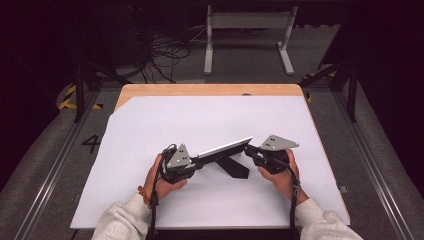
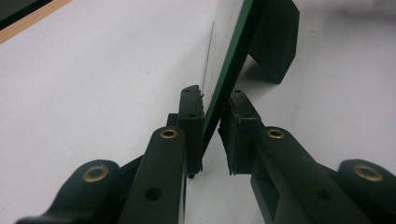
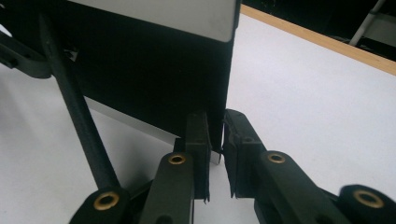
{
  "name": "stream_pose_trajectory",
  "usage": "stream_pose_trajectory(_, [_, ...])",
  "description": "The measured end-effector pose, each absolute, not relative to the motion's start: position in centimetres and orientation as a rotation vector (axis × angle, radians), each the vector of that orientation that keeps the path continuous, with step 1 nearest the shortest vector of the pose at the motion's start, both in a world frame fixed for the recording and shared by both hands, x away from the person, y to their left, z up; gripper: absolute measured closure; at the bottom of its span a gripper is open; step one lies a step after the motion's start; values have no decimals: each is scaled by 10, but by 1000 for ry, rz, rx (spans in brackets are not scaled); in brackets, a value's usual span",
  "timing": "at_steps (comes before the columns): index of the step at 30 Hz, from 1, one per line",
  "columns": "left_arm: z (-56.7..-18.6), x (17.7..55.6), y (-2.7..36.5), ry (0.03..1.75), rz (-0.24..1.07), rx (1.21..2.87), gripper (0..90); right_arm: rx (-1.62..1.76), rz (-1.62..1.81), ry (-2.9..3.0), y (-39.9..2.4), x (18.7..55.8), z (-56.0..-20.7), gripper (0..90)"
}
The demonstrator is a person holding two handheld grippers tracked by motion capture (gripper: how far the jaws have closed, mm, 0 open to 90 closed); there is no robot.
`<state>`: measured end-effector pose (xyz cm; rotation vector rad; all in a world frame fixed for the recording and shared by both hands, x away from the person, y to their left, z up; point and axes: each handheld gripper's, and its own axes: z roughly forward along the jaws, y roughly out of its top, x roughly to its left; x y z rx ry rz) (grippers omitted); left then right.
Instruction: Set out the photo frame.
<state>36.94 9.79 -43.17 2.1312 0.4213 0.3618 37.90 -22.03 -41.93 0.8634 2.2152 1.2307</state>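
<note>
Tablet [image 1: 223, 148], tilted above the white sheet [image 1: 210, 120] covering the table [image 1: 210, 90], is pinched at each end by left hand-held gripper [image 1: 196, 159] and right hand-held gripper [image 1: 250, 150]; its black flap [image 1: 235, 167] hangs beneath, nothing else nearby.

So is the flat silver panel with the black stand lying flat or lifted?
Lifted: the flat silver panel slants off the white table sheet, one end in each gripper.

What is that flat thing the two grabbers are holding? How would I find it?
Look at the white sheet covering the wooden table. Near its middle, between the two hands, a thin flat panel with a pale silvery face and black back is held up by its ends. A black stand flap hangs behind it.
</note>
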Motion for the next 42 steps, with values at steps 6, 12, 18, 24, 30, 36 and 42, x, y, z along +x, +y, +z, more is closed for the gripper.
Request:
stream_pose_trajectory(6, [-431, 366, 93, 400, 358, 2141, 790, 860, 1232, 2224, -218, 384, -421, 794])
stream_pose_trajectory(12, [-432, 361, 89, 381, 354, 2150, 777, 861, 1205, 2253, -214, 385, -423, 728])
stream_pose_trajectory(18, [-432, 361, 92, 374, 362, 2160, 790, 884, 1211, 2258, -223, 378, -422, 709])
stream_pose_trajectory(24, [-429, 357, 102, 372, 377, 2170, 801, 846, 1198, 2299, -241, 356, -420, 659])
stream_pose_trajectory(30, [-432, 352, 106, 390, 378, 2173, 821, 851, 1230, 2363, -249, 339, -427, 631])
stream_pose_trajectory(36, [-430, 352, 104, 379, 390, 2178, 819, 857, 1228, 2412, -240, 336, -438, 627])
stream_pose_trajectory(42, [-433, 355, 103, 364, 387, 2190, 831, 884, 1283, 2402, -231, 345, -441, 691])
